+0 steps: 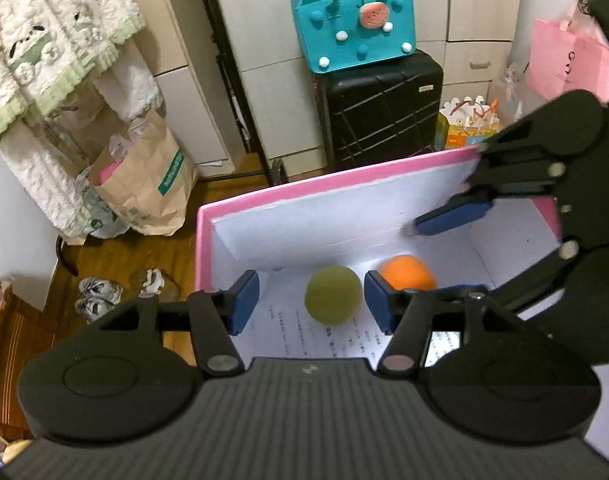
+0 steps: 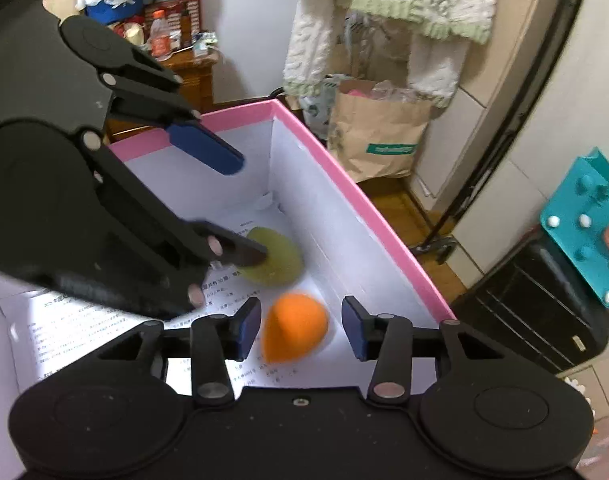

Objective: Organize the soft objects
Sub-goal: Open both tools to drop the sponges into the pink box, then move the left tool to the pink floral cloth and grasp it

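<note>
A pink box (image 1: 240, 202) with white inner walls holds a green soft ball (image 1: 331, 295) and an orange soft sponge (image 1: 408, 273) on printed paper. My left gripper (image 1: 311, 300) is open above the box, with the green ball seen between its fingers, untouched. My right gripper (image 2: 300, 330) is open above the orange sponge (image 2: 294, 332), which looks blurred and lies free on the box floor. The green ball (image 2: 276, 260) lies beyond it. The left gripper also shows in the right wrist view (image 2: 234, 212), and the right gripper in the left wrist view (image 1: 448, 256), both over the box.
A black suitcase (image 1: 380, 108) with a teal bag (image 1: 354, 26) on top stands behind the box. A brown paper bag (image 1: 144, 184) and shoes (image 1: 100, 296) are on the wooden floor at left. A fluffy blanket (image 1: 44, 40) hangs above. A cluttered wooden cabinet (image 2: 192, 72) stands at far left.
</note>
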Demonstrator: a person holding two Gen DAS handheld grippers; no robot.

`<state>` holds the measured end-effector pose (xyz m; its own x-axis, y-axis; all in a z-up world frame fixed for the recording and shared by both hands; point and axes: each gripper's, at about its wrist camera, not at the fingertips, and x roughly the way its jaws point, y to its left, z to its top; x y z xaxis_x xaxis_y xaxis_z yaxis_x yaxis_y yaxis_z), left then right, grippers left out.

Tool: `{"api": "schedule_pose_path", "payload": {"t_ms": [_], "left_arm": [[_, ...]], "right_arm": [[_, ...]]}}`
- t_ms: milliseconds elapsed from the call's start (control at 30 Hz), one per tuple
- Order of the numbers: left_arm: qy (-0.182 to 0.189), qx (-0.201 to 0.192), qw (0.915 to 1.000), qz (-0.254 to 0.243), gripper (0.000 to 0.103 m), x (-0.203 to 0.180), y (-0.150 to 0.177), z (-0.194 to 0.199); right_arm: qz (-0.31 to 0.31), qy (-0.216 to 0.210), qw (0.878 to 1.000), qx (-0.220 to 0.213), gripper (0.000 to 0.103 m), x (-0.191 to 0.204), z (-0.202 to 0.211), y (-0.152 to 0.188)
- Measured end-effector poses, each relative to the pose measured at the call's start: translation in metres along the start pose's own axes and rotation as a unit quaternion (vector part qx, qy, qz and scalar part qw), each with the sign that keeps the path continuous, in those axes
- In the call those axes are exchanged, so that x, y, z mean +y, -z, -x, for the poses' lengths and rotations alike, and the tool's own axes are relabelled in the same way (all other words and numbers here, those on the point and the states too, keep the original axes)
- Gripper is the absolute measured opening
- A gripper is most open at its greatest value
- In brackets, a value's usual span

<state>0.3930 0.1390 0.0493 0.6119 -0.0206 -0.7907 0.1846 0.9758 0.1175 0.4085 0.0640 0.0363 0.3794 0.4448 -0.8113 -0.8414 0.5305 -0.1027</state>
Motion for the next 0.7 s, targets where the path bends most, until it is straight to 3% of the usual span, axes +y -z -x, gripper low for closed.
{"api": "schedule_pose_path", "payload": {"t_ms": [167, 400, 600, 700], "left_arm": [[0.002, 0.001, 1.0, 0.0, 0.057, 0.001, 0.009, 0.034], [0.01, 0.007, 0.9998, -0.014, 0.057, -0.013, 0.03, 0.1], [0.01, -0.001, 0.9997, -0.022, 0.058, -0.031, 0.046, 0.159], [0.011, -0.023, 0.9992, -0.03, 0.059, -0.042, 0.056, 0.188]], "right_arm": [[-0.069, -0.004, 0.997, -0.016, 0.05, -0.003, 0.043, 0.017], [-0.169, -0.028, 0.985, -0.035, 0.05, 0.007, 0.12, 0.051], [-0.192, -0.029, 0.979, -0.057, 0.05, 0.031, 0.179, 0.081], [-0.184, -0.008, 0.981, -0.065, 0.051, 0.046, 0.206, 0.097]]}}
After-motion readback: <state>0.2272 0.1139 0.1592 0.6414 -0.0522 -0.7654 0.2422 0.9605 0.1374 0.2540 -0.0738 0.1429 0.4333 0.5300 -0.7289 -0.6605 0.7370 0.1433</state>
